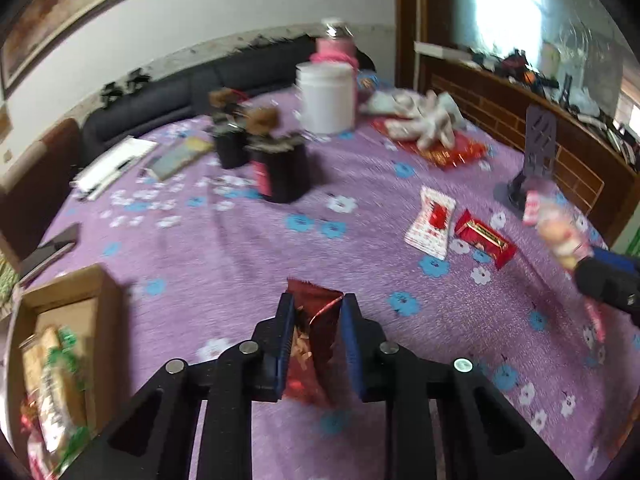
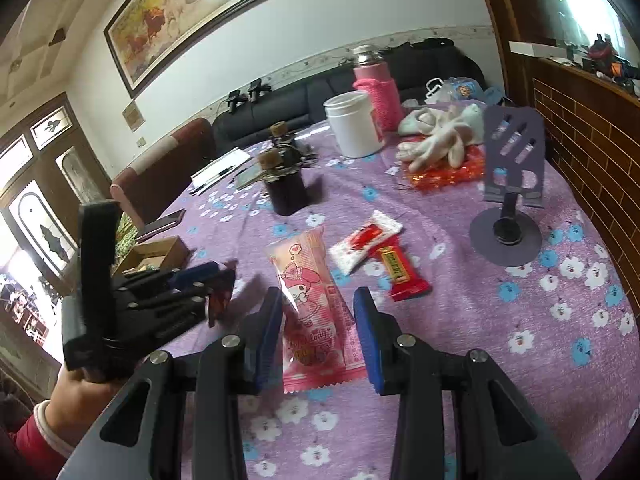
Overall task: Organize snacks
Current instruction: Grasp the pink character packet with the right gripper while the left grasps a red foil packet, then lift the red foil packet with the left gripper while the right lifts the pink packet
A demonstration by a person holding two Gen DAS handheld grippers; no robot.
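My left gripper (image 1: 314, 312) pinches a crinkled dark-red snack packet (image 1: 310, 344) above the tabletop (image 1: 240, 248), near the cardboard box (image 1: 60, 320) at its left edge. My right gripper (image 2: 316, 300) clamps a pink cartoon-printed snack packet (image 2: 312, 312). The box's contents are blurred.

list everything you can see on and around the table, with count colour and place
dark red snack packet: 1, between the left gripper's pads
pink snack packet: 1, between the right gripper's pads
loose snacks: 2, white-red and red, mid table
cardboard box: 1, brown, left edge, wrapped snacks inside
white jar: 1, far side
pink bottle: 1, behind jar
white gloves: pile, on red wrapper
phone stand: 1, grey, right side
dark pots: 2, centre
tablecloth: purple, floral
sofa: black, behind table
left gripper: shut on packet
right gripper: shut on packet
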